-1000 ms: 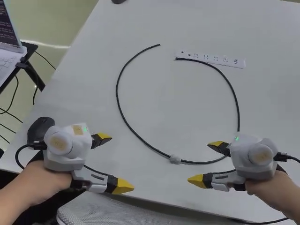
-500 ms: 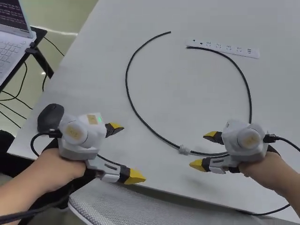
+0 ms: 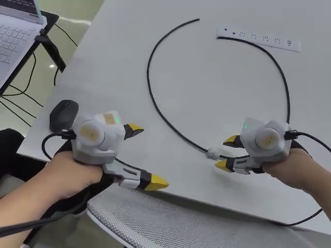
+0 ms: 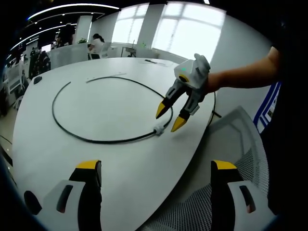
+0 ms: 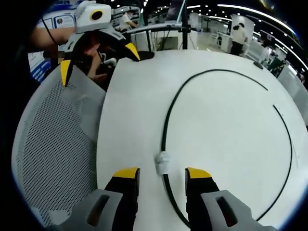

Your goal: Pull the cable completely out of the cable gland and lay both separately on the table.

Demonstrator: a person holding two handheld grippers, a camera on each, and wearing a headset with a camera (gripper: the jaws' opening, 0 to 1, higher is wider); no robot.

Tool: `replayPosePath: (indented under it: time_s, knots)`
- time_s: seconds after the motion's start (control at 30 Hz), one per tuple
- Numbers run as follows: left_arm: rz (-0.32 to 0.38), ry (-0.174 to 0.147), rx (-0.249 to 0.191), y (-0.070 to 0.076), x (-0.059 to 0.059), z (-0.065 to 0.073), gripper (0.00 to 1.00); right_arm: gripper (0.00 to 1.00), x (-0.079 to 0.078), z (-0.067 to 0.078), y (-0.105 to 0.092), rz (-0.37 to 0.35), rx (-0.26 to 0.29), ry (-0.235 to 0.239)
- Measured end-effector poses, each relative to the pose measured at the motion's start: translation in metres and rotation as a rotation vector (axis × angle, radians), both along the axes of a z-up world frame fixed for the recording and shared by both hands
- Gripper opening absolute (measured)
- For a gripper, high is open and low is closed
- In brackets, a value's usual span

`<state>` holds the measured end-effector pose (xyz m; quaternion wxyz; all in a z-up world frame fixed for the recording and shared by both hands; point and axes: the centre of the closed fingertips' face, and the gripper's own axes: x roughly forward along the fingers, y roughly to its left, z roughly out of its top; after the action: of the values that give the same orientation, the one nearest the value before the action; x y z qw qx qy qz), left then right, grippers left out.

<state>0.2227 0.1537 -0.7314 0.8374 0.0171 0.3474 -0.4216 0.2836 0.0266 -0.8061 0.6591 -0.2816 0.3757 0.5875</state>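
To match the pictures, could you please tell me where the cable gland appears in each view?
Head view: cable gland right of centre, at the tips of the right gripper.
Left gripper view: cable gland centre, below the right gripper.
Right gripper view: cable gland low centre, ahead of the jaws.
Shared landmark: the black cable.

The right gripper [image 3: 224,153] has moved left along the counter's [image 3: 207,93] near edge to the cable gland [image 3: 212,153]. Its fingers [image 3: 231,140] have narrowed their spread. The gland, earlier well apart from the tips, now lies just ahead of them, in line with the gap.
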Motion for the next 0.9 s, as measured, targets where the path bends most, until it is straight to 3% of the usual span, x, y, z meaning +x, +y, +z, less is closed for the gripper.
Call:
replayPosePath:
  time_s: [0.3,0.7,0.9]
  knots:
    - [-0.008,0.003,-0.004,0.002,-0.001,0.001,0.91,0.26,0.001,-0.014,0.000,0.020,-0.035,0.011]
    - [-0.008,0.012,-0.007,0.005,-0.003,-0.001,0.89,0.10,0.002,-0.016,0.001,0.039,-0.048,0.019]
    - [-0.006,0.013,-0.008,0.006,-0.005,-0.001,0.89,0.09,0.002,-0.019,0.002,0.041,-0.049,0.028]
